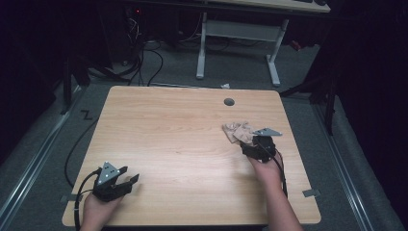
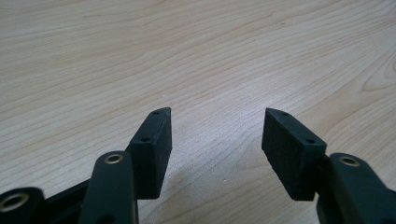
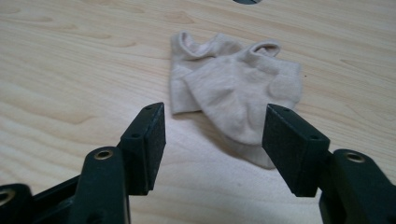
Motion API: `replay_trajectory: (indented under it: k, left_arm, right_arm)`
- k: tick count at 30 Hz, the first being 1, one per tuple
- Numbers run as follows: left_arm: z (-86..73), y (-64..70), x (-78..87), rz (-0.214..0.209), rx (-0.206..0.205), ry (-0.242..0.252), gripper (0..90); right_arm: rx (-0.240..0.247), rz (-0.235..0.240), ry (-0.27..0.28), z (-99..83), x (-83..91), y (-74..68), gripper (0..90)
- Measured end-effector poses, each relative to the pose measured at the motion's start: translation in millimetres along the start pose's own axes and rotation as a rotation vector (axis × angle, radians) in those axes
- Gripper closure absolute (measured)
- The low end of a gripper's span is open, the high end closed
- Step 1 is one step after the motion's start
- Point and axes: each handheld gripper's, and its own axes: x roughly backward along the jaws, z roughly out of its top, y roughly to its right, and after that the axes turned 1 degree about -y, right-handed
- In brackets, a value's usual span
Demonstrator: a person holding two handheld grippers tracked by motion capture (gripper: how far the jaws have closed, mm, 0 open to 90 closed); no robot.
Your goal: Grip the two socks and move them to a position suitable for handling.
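Observation:
A pair of beige ankle socks (image 3: pixel 233 91) lies in a loose overlapping pile on the wooden table (image 1: pixel 183 144), right of centre in the high view (image 1: pixel 238 131). My right gripper (image 3: pixel 215 114) stands open just in front of the pile, its jaws wide on either side of the nearest sock toe, touching nothing; in the high view this right gripper (image 1: pixel 250 143) sits at the pile's near edge. My left gripper (image 1: pixel 130 174) rests open near the table's front left corner, with bare wood between its jaws (image 2: pixel 217 114).
A round grey cable port (image 1: pixel 229 101) sits near the table's far edge. Beyond the table stands a white desk frame (image 1: pixel 238 33) with cables on the grey floor (image 1: pixel 144 62). Dark surroundings flank both sides.

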Motion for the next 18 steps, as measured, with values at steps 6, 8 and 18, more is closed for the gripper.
replay_trajectory:
  k: [6, 8, 18]
  left_arm:
    - [0.0, -0.3, -1.4, -0.005, -0.002, -0.005, 43.3]
    - [0.2, -1.0, -0.9, -0.005, -0.003, -0.003, 43.2]
    - [-0.2, -1.2, -2.1, -0.012, -0.006, -0.013, 43.3]
  right_arm:
    - [-0.027, -0.012, -0.017, 9.9, -10.3, 13.9, 43.9]
    - [-0.026, -0.018, -0.028, 12.6, -14.0, 16.8, 45.4]
    - [-0.092, -0.021, -0.044, 23.4, -28.4, 32.5, 52.5]
